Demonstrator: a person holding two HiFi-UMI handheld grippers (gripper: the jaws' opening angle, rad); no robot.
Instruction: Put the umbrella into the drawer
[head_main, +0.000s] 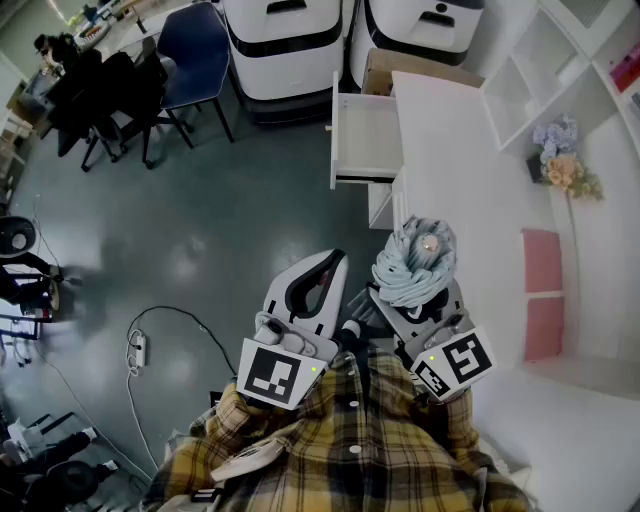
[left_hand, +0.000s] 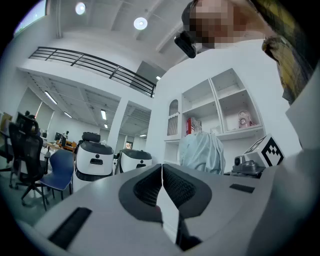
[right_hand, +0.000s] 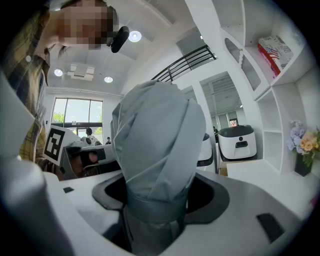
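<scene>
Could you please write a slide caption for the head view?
Right hand-held gripper holds the folded grey umbrella, the white drawer open ahead; left hand-held gripper shut, empty.

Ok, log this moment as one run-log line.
right gripper: jaws shut on folded pale grey-blue fabric umbrella | left gripper: jaws together, empty | white drawer: open

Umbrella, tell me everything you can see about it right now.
The umbrella is folded, its pale grey-blue fabric twisted in soft pleats and cinched low by a matching strap, with a small round cap at its tip. It points along the right claw, which clamps it at the strap. It's held in the air, short of the open drawer.
</scene>
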